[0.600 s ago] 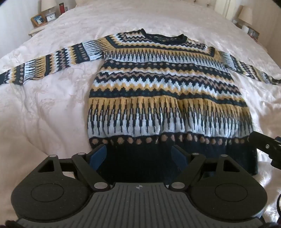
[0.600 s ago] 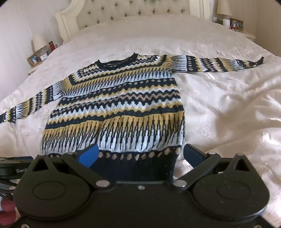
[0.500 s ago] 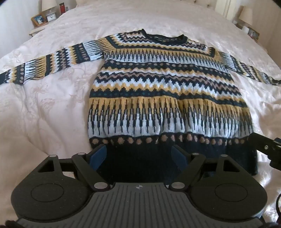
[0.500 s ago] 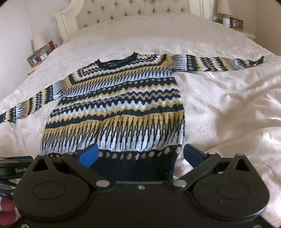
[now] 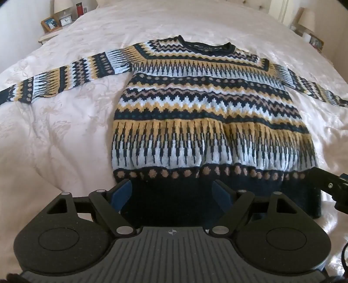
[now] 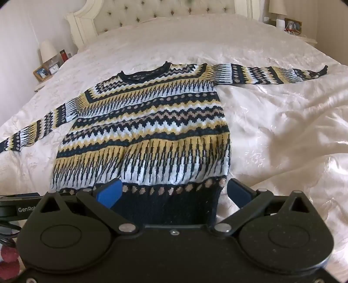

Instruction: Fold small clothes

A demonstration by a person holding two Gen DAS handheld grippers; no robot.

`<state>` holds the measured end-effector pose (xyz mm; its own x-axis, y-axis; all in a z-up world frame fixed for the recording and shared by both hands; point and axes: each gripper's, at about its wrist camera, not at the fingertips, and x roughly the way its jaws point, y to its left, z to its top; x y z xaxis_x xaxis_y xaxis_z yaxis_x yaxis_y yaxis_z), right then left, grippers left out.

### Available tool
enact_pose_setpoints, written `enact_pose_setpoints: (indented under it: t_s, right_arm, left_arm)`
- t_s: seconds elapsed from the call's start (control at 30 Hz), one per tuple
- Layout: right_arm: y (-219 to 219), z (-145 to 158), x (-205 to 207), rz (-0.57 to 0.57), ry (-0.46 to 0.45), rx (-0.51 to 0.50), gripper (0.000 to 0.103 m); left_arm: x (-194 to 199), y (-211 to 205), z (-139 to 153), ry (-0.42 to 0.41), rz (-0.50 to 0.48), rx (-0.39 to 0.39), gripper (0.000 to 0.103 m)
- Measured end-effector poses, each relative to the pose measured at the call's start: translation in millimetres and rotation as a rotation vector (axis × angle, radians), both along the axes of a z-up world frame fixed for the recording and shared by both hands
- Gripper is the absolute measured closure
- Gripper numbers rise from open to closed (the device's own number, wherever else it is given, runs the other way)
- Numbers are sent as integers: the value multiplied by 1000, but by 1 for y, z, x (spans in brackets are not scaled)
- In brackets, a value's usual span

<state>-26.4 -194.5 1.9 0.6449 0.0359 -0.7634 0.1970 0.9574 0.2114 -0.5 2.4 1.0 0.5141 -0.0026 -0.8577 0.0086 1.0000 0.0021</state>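
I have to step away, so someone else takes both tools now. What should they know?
Left tool: open, holding nothing, at the sweater's dark hem.
Right tool: open, holding nothing, at the hem's right corner.
The sweater lies flat, face up on the bed, both sleeves spread out sideways.
Done: laid out. No fold made yet.
Left: fold in the sleeves, then the body.

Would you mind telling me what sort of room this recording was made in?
Most likely a bedroom: the patterned knit sweater lies on a cream quilted bedspread, with a tufted cream headboard behind and a white-shaded bedside lamp beside it.
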Motion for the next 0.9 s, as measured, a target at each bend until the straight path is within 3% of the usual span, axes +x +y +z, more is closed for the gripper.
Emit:
enact_pose_setpoints:
  t_s: [0.9]
  right_arm:
    - [1,-3,2,3,9,14,1]
  left_arm:
    - [3,2,-5,26,31,10,23]
